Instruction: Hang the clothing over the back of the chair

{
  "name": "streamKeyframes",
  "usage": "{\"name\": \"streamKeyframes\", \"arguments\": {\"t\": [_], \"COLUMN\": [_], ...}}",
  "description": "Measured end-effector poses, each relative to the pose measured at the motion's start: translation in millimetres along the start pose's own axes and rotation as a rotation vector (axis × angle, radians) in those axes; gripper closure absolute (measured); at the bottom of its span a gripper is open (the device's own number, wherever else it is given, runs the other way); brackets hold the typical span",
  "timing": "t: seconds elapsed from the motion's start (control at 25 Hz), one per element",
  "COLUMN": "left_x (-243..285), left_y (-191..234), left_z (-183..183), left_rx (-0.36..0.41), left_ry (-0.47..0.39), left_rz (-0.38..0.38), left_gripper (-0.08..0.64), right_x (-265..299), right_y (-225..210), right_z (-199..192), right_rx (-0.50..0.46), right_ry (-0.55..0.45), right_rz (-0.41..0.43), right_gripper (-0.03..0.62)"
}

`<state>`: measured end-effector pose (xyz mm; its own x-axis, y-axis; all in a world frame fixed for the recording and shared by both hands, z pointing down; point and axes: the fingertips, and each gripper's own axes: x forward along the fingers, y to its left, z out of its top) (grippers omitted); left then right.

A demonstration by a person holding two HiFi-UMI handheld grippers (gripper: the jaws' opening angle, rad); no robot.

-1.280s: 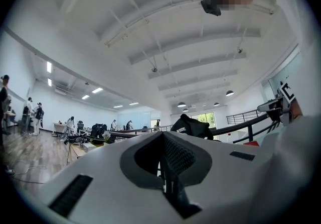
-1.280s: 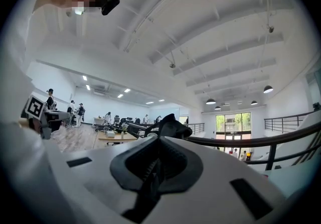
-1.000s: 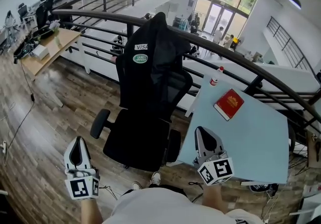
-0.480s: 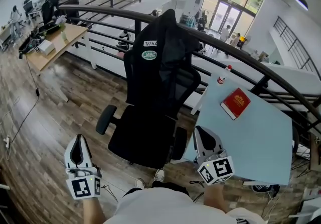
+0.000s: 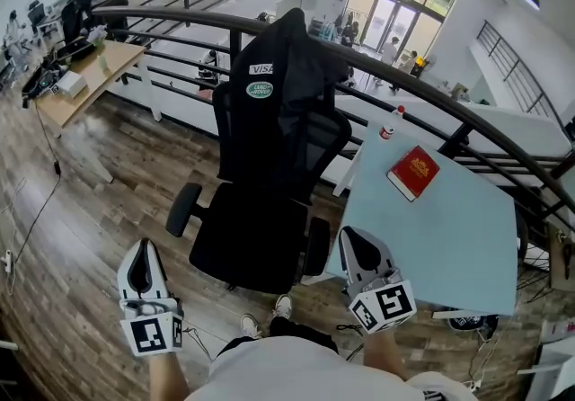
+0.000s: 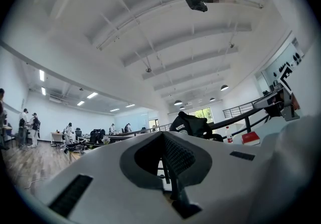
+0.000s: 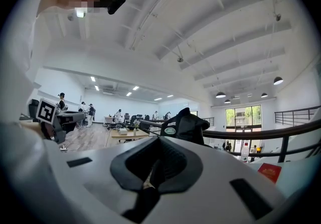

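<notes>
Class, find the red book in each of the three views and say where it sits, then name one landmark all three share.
Head view: the red book lies right of centre on the pale blue table.
Left gripper view: the red book shows small at the far right, beside the bottle.
Right gripper view: the red book sits at the lower right.
Shared landmark: the black jacket draped over the chair.

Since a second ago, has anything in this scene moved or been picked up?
Barely: the right gripper seems to have drifted slightly left, toward the chair. Nothing was grabbed or released. The black jacket stays draped over the chair back, the left gripper stays put, and both grippers remain shut and empty.
</notes>
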<state>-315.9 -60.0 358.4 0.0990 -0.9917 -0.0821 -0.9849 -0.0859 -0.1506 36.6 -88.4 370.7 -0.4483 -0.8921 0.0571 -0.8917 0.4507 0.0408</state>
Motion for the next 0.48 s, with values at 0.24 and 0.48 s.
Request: {"name": "streamKeyframes", "arguments": {"t": [0.24,0.48], "left_x": [-8.2,-18.6], "left_y": [-3.0,-0.6], "left_z": [-12.7,-20.0], "left_rx": [-0.013,-0.009], "left_ry": [0.013,0.021], "left_rz": [-0.03,-0.046], "left_gripper": [0.538,0.538], "right_x": [-9.2,-15.7], "right_y": [20.3,32.8], "right_z": [-9.7,-14.1], "right_rx": [-0.014,-0.012], "right_ry": [0.023,0.013], "right_rz": [0.015,0.001], "right_gripper": [0.574,0.574]}}
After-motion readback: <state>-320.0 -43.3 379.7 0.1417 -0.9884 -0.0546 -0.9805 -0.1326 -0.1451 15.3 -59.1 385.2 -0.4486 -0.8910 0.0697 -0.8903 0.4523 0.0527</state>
